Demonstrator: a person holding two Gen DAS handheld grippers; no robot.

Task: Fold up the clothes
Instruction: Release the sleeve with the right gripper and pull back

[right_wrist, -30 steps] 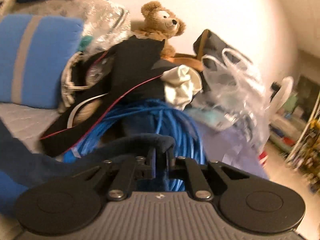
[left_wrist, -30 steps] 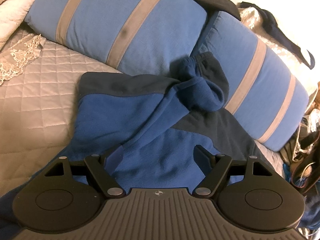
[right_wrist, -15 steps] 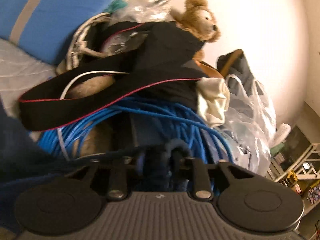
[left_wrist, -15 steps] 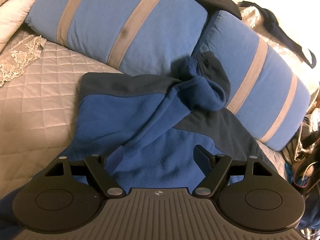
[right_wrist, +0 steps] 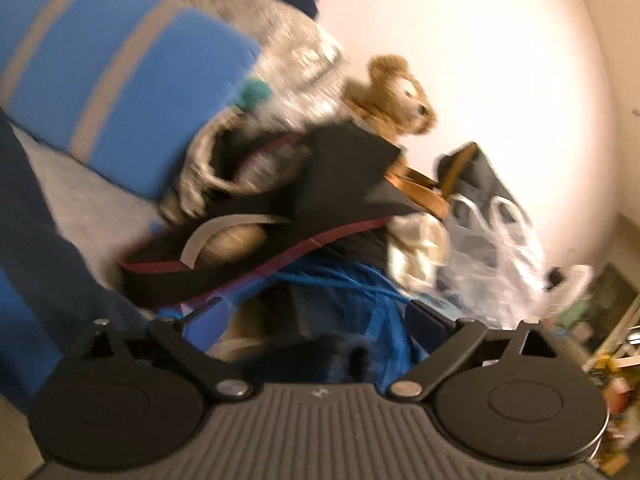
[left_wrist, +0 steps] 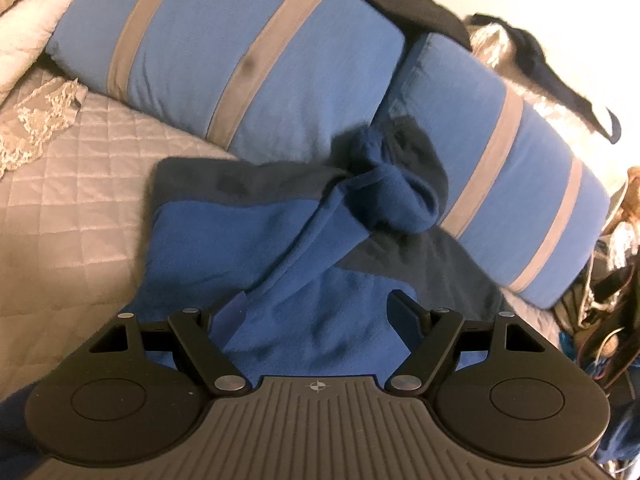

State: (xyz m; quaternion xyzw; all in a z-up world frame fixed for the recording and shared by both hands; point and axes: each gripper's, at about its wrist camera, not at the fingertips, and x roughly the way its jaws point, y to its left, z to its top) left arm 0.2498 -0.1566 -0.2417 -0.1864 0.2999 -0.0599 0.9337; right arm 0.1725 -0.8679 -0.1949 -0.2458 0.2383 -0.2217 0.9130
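Warm indoor light, moderately bright. Left wrist view mostly sharp, slight softness toward the rim; striped pillows (left_wrist: pixel 224 60) bend with fisheye curvature, corners vignetted black. Right wrist view heavily motion-blurred throughout: teddy bear (right_wrist: pixel 400 96) and plastic bags (right_wrist: pixel 496 248) smeared, wall (right_wrist: pixel 500 60) washed out pinkish-white.

no readable text, labels, brands or numbers (right view blurred)

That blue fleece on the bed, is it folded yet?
Partly: the blue fleece lies with one sleeve bunched across it against the striped pillows.
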